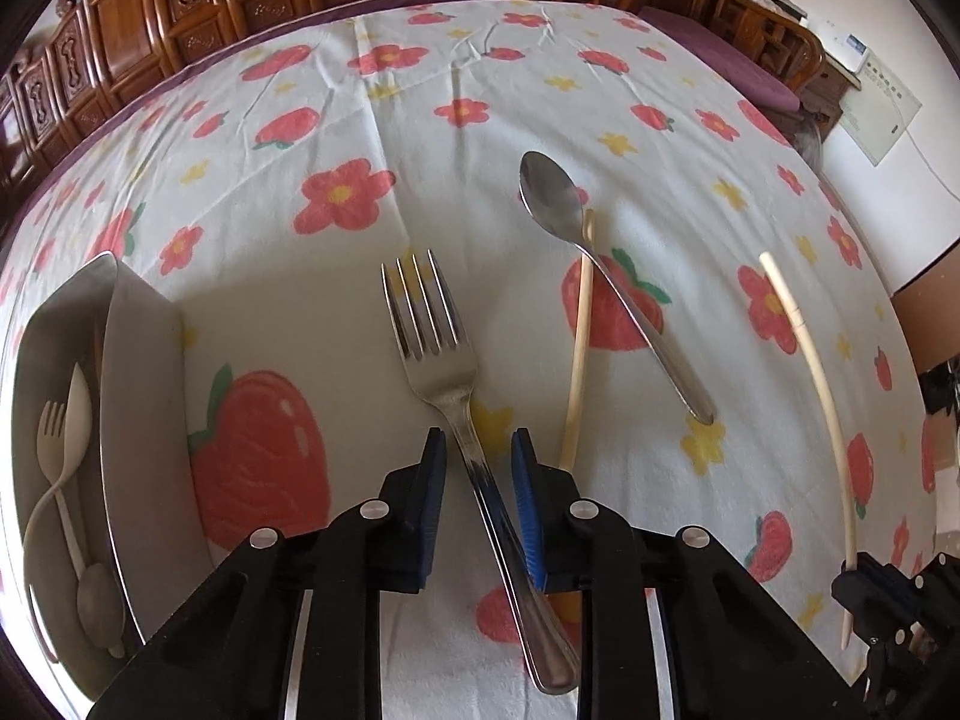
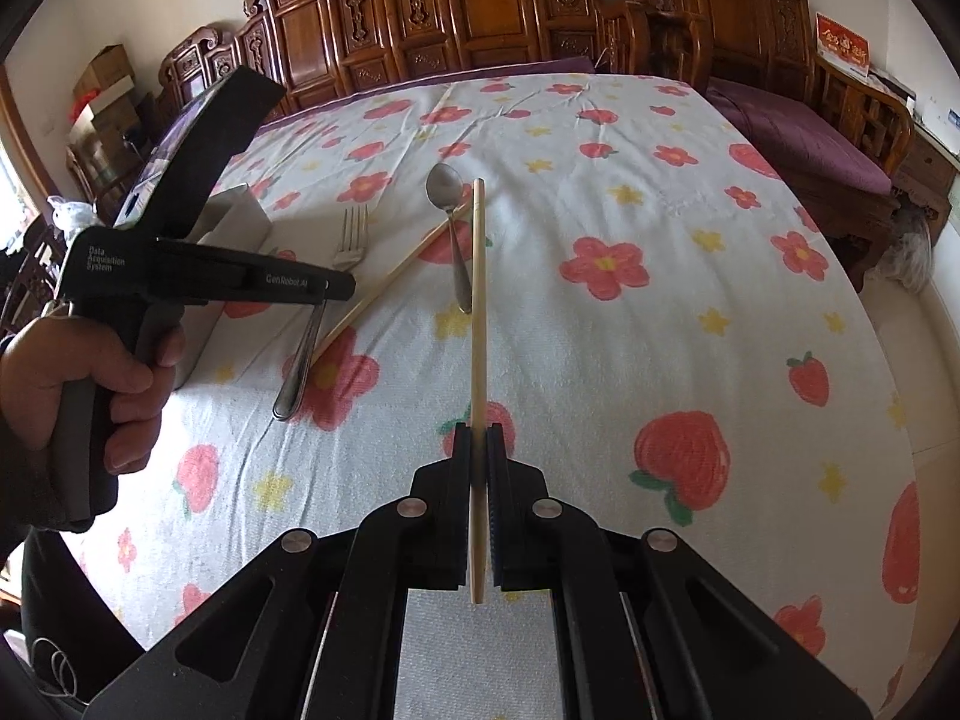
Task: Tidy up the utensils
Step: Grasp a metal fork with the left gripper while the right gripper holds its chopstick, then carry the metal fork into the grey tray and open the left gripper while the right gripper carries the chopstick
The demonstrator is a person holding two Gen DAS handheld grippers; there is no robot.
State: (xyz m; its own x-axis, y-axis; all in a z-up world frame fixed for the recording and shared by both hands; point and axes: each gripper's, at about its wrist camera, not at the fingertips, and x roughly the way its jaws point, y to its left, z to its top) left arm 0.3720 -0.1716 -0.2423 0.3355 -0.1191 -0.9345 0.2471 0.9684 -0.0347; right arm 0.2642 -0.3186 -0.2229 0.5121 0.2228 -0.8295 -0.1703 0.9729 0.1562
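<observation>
A metal fork [image 1: 429,324] lies on the flowered tablecloth, tines pointing away. Its handle runs at a slant between the blue pads of my left gripper [image 1: 478,441], which points steeply down. The jaws stand narrowly apart; the handle rests against the right pad, and a gap shows at the left pad. A metal spoon [image 1: 552,195] lies across a pale chopstick [image 1: 577,360] to the right. My right gripper [image 2: 478,438] is shut on a second chopstick [image 2: 478,300] and holds it above the cloth. The grey utensil box [image 1: 138,390] stands at the left.
Inside the box lie a white plastic fork [image 1: 51,438], a white plastic spoon [image 1: 78,408] and a grey spoon [image 1: 99,606]. A person's hand [image 2: 90,384] grips the left tool. Carved wooden furniture [image 2: 480,12] lines the table's far edge, with a purple-cushioned bench [image 2: 798,132] at the right.
</observation>
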